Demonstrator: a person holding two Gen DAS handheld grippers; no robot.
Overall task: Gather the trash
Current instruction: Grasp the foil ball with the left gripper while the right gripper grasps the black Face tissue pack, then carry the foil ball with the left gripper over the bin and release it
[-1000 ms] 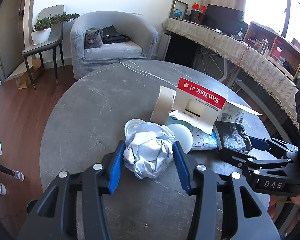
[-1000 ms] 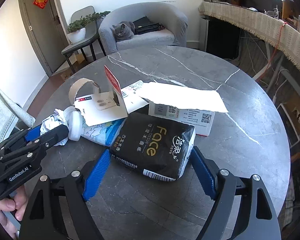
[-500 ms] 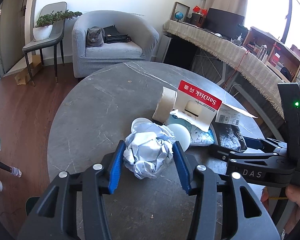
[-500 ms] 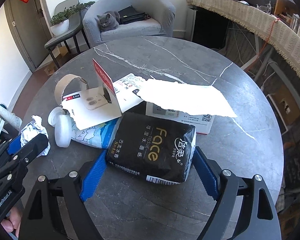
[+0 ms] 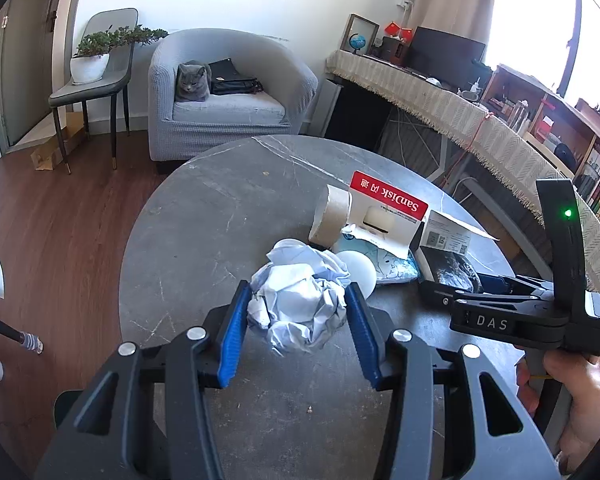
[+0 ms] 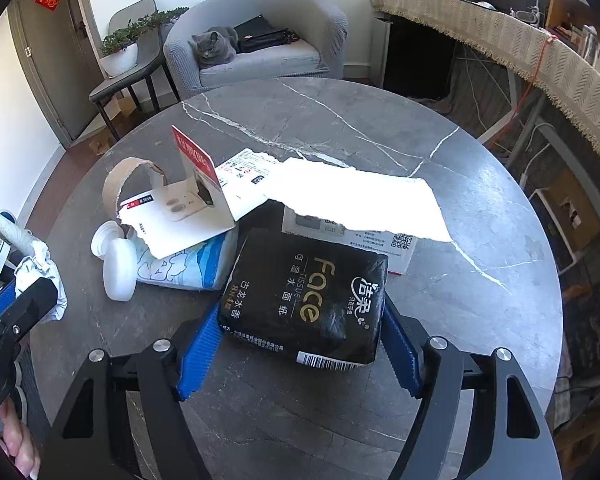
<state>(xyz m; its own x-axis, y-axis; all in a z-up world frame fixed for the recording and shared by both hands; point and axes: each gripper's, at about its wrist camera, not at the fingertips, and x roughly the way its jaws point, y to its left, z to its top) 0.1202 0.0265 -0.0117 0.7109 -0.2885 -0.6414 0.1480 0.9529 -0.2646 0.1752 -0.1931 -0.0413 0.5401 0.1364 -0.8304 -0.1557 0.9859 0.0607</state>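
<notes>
The crumpled paper ball (image 5: pixel 298 306) is pinched between the blue pads of the left gripper (image 5: pixel 298 312), near the front left of the round marble table (image 5: pixel 204 232); whether it is lifted clear cannot be told. The black tissue pack (image 6: pixel 306 294) is gripped across its width by the right gripper (image 6: pixel 302 336), pads pressed into both sides, with the barcode end nearest the camera. Its far end sits against the rest of the pile: a blue-printed wipes pack (image 6: pixel 184 264), a torn SanDisk card (image 6: pixel 196 200), a white box (image 6: pixel 364 240) with a torn flap, a cardboard tape core (image 6: pixel 128 184) and a white lid (image 6: pixel 118 270). Both grips are best kept firm, but the soft pack is likely to sag if squeezed at one end only. A straight lift is advised so the card and box, touching or overlapping the pack, are not dragged. No bin is seen in either view.
</notes>
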